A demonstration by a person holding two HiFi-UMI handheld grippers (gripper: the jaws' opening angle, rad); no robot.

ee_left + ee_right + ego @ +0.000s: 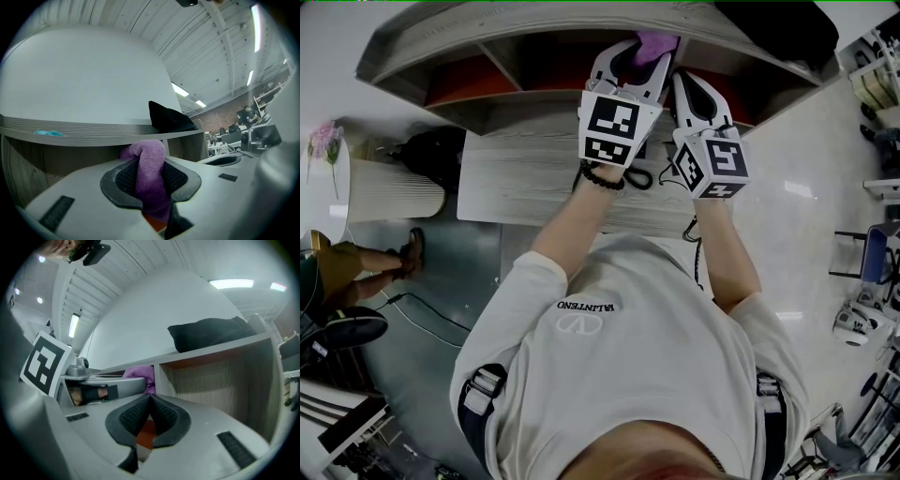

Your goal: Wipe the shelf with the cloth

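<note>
Head view: left gripper [636, 66] pinched the purple cloth [654, 43] at the top edge of the shelf [487, 28], right gripper [694, 98] pressed together, empty; wiping seemed just starting, next needing the cloth pressed down and swept.

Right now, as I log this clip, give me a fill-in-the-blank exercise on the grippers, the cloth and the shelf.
1. The left gripper is shut on a ____ cloth.
2. The right gripper has its fingers shut on ____.
3. The black item lies on ____ of the shelf.

Missing words: purple; nothing; top.
</note>
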